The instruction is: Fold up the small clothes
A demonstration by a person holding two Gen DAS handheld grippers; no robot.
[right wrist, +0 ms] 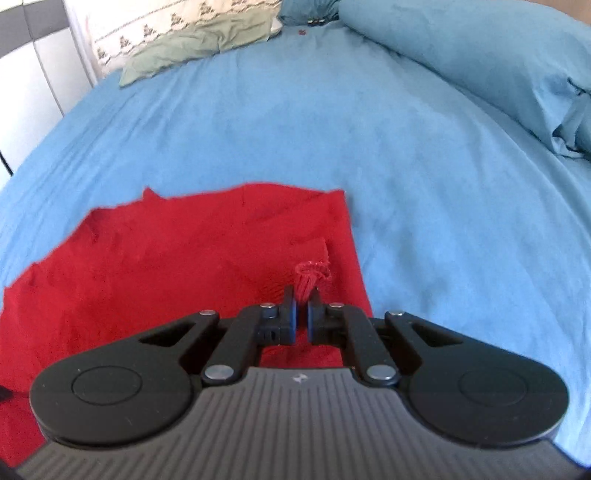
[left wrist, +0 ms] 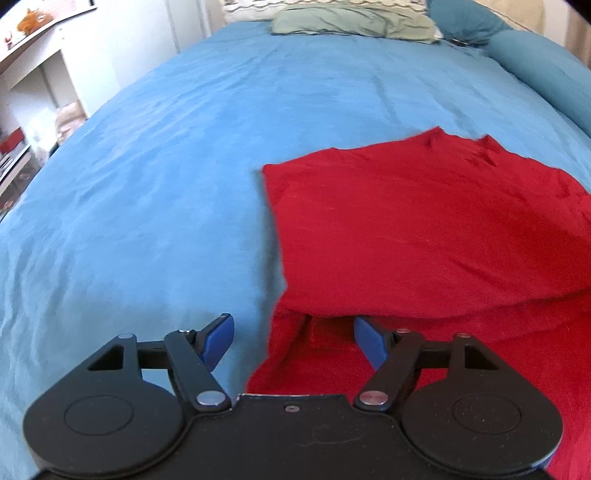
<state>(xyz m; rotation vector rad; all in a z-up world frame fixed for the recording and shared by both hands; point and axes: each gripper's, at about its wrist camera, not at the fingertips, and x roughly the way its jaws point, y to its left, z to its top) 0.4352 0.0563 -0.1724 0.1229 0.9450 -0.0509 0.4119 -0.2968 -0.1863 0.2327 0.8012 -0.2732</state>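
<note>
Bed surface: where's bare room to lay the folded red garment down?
Bare blue sheet runs left of the red garment and beyond it up to the green pillow. Crowded far right: the rolled duvet. Left claw is open; right claw pinches red fabric.

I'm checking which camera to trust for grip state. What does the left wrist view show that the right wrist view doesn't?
Only the left wrist view shows the left tool open, empty, over the near left edge of the red knit garment, plus white shelving. Only the right wrist view shows the right tool shut on a bunched pinch of that garment and the rumpled blue duvet. Both show the blue bedsheet and green pillow.
</note>
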